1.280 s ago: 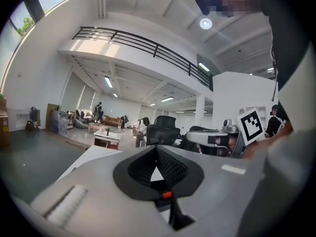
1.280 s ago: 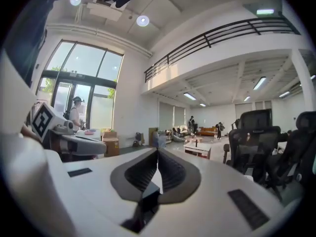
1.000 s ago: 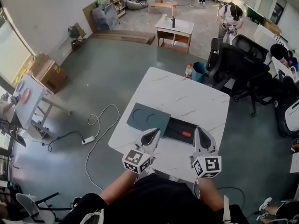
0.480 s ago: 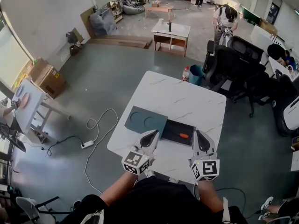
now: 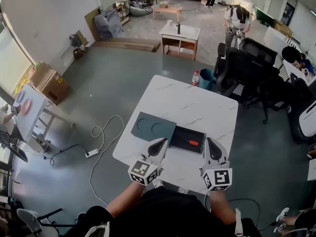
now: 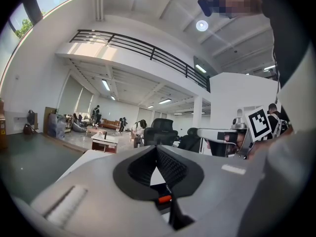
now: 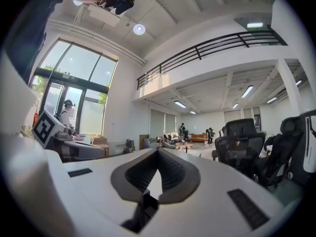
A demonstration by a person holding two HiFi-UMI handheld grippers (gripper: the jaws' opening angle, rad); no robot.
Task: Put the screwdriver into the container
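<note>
An orange-handled screwdriver (image 5: 191, 142) lies inside the black open container (image 5: 180, 137) on the white marble table (image 5: 197, 105). My left gripper (image 5: 163, 140) hovers at the container's near left corner, jaws closed together with nothing between them. My right gripper (image 5: 210, 140) is just right of the container's near right corner, also shut and empty. In the left gripper view the jaws (image 6: 157, 147) meet at the tip, and a bit of the orange handle (image 6: 164, 199) shows through the gap below. In the right gripper view the jaws (image 7: 158, 151) meet too.
A dark grey lid (image 5: 153, 126) with two round recesses lies on the table left of the container. Black office chairs (image 5: 247, 65) stand beyond the table's far right. A bottle (image 5: 196, 78) and a teal bin (image 5: 209, 76) sit on the floor at the far edge. A cable (image 5: 106, 132) runs at the left.
The head view has shifted slightly. Both grippers stay by the container, and the screwdriver lies in it throughout.
</note>
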